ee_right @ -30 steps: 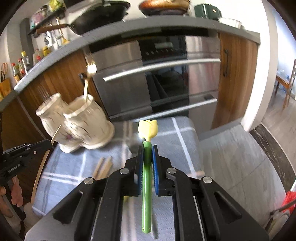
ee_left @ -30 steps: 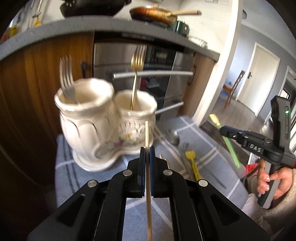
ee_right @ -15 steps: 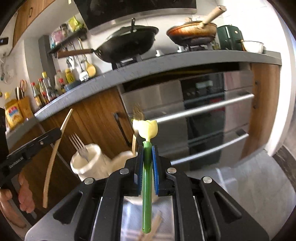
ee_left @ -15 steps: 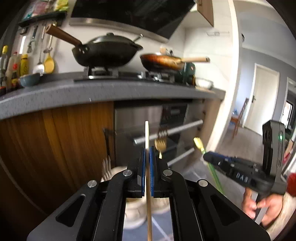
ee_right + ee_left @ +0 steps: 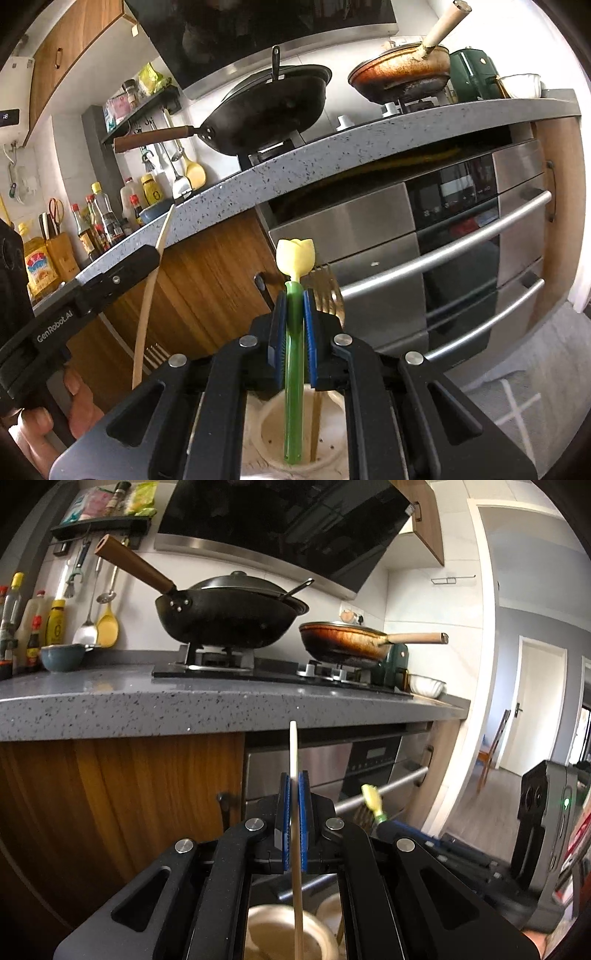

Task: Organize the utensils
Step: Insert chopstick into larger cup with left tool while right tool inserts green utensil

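My left gripper (image 5: 293, 786) is shut on a thin wooden stick (image 5: 293, 753) that stands upright between the blue pads. Directly below it shows the mouth of the cream ceramic utensil holder (image 5: 258, 934). My right gripper (image 5: 294, 306) is shut on a green-handled utensil with a yellow tulip-shaped end (image 5: 295, 258). Its lower end hangs over the holder's right cup (image 5: 269, 432), where a gold fork (image 5: 327, 291) stands. In the right wrist view the left gripper (image 5: 157, 254) holds the wooden stick (image 5: 147, 295) at the left, above silver fork tines (image 5: 157, 352).
A grey stone countertop (image 5: 147, 709) runs across just ahead, with a black wok (image 5: 229, 616) and a frying pan (image 5: 343, 642) on the hob. A steel oven (image 5: 461, 258) and wooden cabinet doors (image 5: 129, 794) are below. A checked cloth (image 5: 517, 398) lies at lower right.
Both grippers have risen and tipped upward with their utensils held. The holder has dropped from mid-view to the bottom edge, and the hob with its pans has come into sight.
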